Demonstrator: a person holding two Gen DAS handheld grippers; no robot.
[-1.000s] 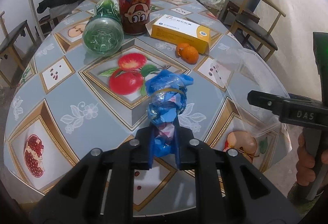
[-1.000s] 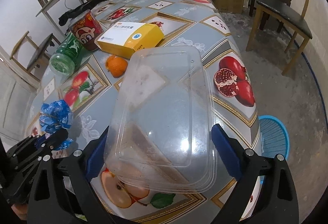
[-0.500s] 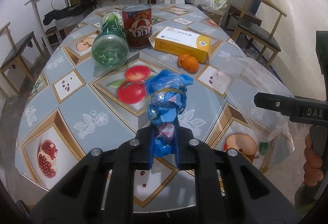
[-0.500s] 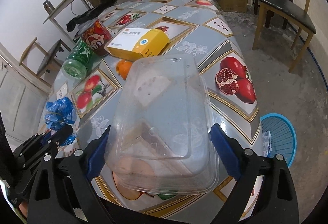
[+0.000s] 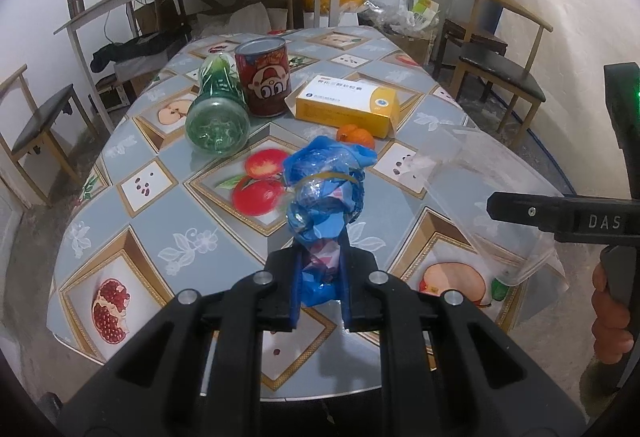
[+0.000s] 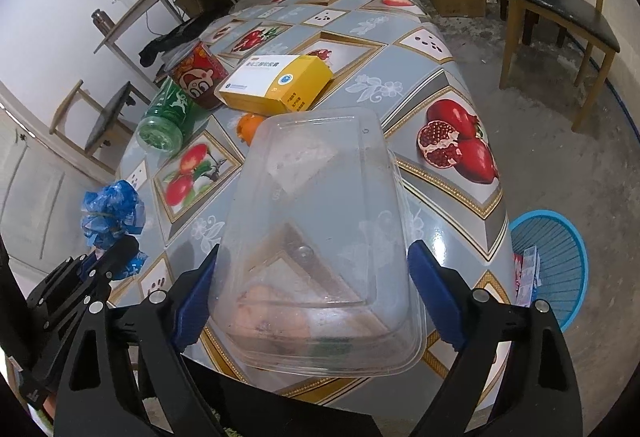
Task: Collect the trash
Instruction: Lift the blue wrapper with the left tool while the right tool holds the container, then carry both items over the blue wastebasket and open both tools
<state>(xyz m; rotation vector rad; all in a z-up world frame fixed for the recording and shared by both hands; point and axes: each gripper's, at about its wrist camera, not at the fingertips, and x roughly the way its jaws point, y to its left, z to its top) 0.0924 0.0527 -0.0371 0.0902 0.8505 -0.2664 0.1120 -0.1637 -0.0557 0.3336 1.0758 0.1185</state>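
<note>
Step in hand: we judge that both pieces of trash are lifted and need carrying to the blue basket (image 6: 550, 265) on the floor at the lower right of the right wrist view.
Left gripper (image 5: 320, 285): pinched tight on the lower end of the blue plastic wad (image 5: 326, 197), which stands up at the centre of the left wrist view, clear of the counter (image 5: 224, 233).
Right gripper (image 6: 316, 289): spread wide around the clear plastic container (image 6: 320, 233), its jaws having just been closing a little; the blue pads sit at the container's side walls at the lower centre of the frame, and we read that as a grip across its width.
Container handling: thin and springy, we judge, so we squeeze only enough to hold it; more would buckle the walls and let it pop out.
Route: we would swing the container toward the lower right, past the counter edge, and let go low over the basket, which already holds some packaging.
Wad: it follows second, kept well apart from the other gripper so the two do not collide.
Left behind: the green bottle (image 5: 218, 113) on its side, red can (image 5: 262, 77), yellow box (image 5: 348, 105) and orange (image 5: 356, 137) sit in the upper middle; whether they count as trash we cannot tell.
</note>
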